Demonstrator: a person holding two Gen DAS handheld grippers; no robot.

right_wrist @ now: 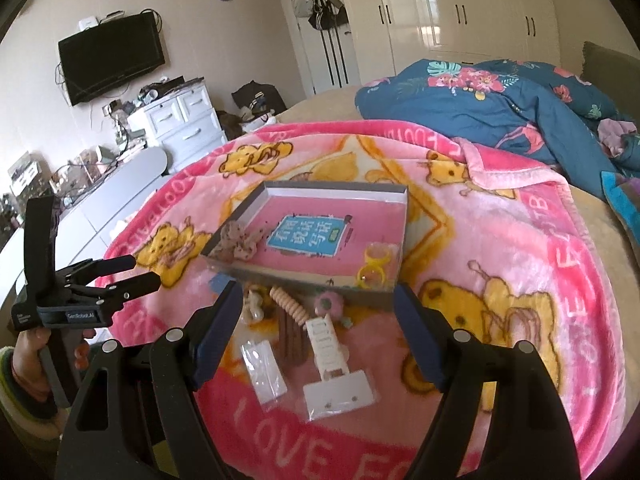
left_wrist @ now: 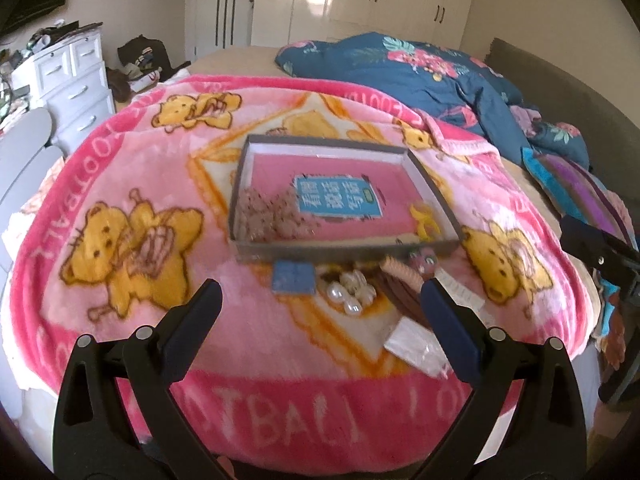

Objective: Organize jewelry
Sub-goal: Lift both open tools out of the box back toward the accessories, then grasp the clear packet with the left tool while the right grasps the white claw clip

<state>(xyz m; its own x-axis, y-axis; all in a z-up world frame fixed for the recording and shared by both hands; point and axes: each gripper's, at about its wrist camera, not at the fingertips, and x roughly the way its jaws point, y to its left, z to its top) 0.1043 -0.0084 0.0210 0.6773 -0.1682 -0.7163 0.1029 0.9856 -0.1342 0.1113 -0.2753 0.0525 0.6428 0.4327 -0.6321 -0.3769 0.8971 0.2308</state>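
While loose jewelry waits beside the box, I hold both grippers, left and right, spread and empty for sorting.

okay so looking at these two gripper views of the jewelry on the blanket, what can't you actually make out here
- Brown strip: left wrist view, far end hidden behind the left gripper finger.
- Blue card: right wrist view, mostly hidden by the right gripper finger.
- Brownish pile in the tray: both views, too blurred to identify.
- Clear packets: contents too small to read.
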